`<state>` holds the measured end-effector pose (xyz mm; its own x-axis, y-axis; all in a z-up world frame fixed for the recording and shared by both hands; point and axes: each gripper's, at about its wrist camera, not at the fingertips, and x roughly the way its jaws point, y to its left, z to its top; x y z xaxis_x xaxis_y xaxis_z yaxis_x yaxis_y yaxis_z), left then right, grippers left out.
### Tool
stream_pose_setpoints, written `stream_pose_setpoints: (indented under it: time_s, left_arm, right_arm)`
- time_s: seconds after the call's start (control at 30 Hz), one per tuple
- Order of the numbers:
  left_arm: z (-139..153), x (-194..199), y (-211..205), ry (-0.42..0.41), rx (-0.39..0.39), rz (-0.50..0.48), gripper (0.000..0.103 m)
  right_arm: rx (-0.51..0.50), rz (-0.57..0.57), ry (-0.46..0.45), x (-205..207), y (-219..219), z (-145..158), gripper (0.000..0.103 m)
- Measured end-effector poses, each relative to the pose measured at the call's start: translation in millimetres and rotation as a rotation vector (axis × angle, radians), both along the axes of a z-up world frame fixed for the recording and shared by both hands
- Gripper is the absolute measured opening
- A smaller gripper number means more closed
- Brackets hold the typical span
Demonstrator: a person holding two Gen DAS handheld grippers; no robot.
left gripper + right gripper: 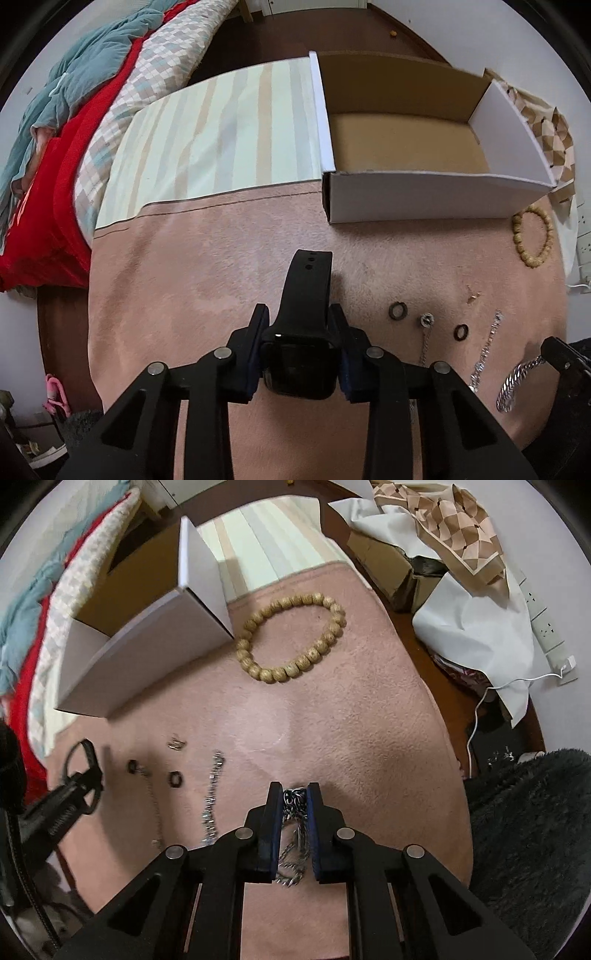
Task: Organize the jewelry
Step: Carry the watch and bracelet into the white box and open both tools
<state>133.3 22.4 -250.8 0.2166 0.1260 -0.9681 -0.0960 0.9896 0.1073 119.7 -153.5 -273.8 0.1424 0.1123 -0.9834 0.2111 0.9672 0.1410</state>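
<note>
**Both tools gripping jewelry over a pink blanket**

The left tool (299,332) is clamped on a black smartwatch (301,365), its strap pointing toward an open white cardboard box (436,199). The right tool (294,805) is closed on a silver chain (293,801). On the pink blanket (351,738) lie a wooden bead bracelet (291,637) just beside the box, and 2 dark rings (397,309).
</note>
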Motion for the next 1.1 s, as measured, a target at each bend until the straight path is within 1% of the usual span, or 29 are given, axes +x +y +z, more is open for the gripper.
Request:
stream_pose_setpoints:
  time_s: [0.17, 0.3, 0.4, 0.5, 0.57, 0.67, 0.77, 0.9, 1.0, 1.1]
  left_arm:
    - [25, -8, 3, -0.038, -0.026, 0.004, 0.029]
    - [54, -13, 1, -0.082, -0.056, 0.005, 0.029]
    - [76, -4, 4, -0.122, -0.073, 0.006, 0.029]
    - [99, 13, 8, -0.167, -0.113, 0.018, 0.029]
    - [110, 27, 9, -0.187, -0.137, 0.023, 0.029]
    - [118, 50, 10, -0.197, -0.17, 0.028, 0.029]
    - [113, 76, 14, -0.17, -0.208, 0.038, 0.029]
    - [93, 105, 20, -0.116, -0.24, 0.056, 0.029]
    - [77, 122, 22, -0.082, -0.257, 0.062, 0.029]
    - [63, 135, 22, -0.043, -0.29, 0.062, 0.029]
  right_arm:
    - [0.038, 0.022, -0.05, -8, 8, 23, 0.013]
    - [0.074, 0.033, -0.092, -13, 11, 44, 0.013]
    - [0.102, 0.044, -0.139, -11, 16, 68, 0.013]
    - [0.126, 0.054, -0.198, -1, 16, 95, 0.013]
    - [0.14, 0.066, -0.245, 9, 19, 116, 0.013]
    - [0.154, 0.084, -0.295, 30, 24, 138, 0.013]
    - [0.15, 0.114, -0.336, 59, 35, 155, 0.013]
    - [0.129, 0.156, -0.361, 92, 48, 160, 0.013]
    - [0.121, 0.171, -0.347, 116, 57, 153, 0.013]
    - [0.126, 0.181, -0.303, 137, 62, 135, 0.013]
